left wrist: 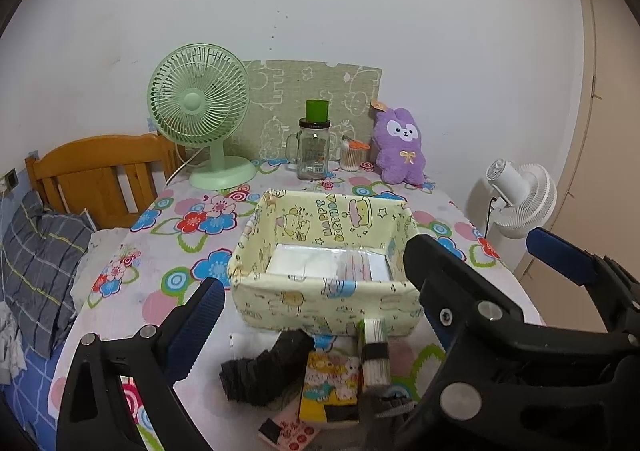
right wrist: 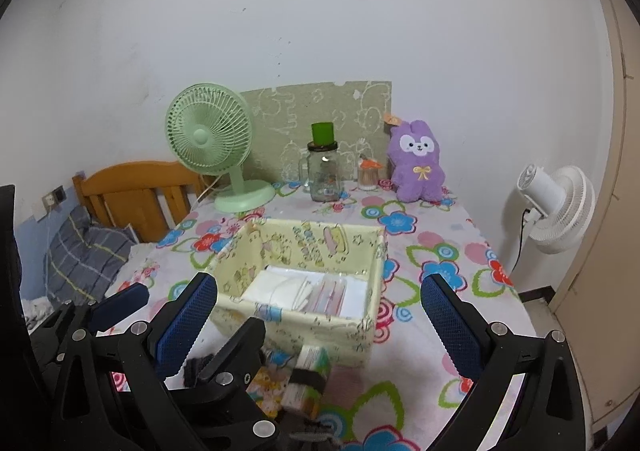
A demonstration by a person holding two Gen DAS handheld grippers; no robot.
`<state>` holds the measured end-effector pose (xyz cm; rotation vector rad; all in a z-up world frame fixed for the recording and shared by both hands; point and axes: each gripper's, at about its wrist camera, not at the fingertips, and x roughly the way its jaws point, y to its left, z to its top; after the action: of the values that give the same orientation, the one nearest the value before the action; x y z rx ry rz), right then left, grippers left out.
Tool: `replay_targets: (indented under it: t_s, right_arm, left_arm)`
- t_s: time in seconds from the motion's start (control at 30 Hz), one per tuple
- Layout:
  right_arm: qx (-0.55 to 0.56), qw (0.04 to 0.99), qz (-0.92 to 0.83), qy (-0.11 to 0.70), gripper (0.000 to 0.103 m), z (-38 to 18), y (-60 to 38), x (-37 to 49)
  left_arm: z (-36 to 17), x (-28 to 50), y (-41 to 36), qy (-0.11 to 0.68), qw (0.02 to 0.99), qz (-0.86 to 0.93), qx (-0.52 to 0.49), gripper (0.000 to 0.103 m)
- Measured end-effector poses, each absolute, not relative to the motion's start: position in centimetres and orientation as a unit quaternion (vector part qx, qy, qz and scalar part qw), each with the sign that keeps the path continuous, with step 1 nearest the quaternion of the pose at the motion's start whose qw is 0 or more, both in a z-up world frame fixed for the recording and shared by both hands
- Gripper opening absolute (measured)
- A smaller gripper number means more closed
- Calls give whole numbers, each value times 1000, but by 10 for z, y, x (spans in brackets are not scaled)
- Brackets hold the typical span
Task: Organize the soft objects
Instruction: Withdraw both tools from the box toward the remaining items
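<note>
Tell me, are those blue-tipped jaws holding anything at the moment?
No. The left gripper and the right gripper both stand open with nothing between their jaws; the small items lie untouched on the tablecloth.

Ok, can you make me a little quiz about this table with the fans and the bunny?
1. True or false: the purple plush bunny is inside the yellow fabric box.
2. Which thing stands left of the glass jar: A) green fan, B) white fan, C) the bunny?
3. Fill in: the black rolled cloth lies ___ the box, nearer the grippers.

Key: 1 false, it sits by the wall. 2 A. 3 outside.
</note>
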<state>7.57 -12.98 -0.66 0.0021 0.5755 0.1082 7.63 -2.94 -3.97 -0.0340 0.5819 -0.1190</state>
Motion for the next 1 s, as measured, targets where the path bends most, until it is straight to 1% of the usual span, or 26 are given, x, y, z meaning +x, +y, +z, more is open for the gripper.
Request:
replay_targets:
  t_s: [0.53, 0.67, 1.0]
  right_arm:
    - [1, 962, 28, 273, 101, -25, -132, 39]
    - [4, 960, 30, 277, 99, -29, -134, 32]
    - [4, 956, 35, 292, 99, -50, -135, 23]
  left_arm:
    - [-59, 48, -30, 293, 955, -48, -12, 101]
    - [-63, 43, -31, 290, 956, -48, -9, 101]
    - [-86, 34, -31, 301, 953, -41, -9, 101]
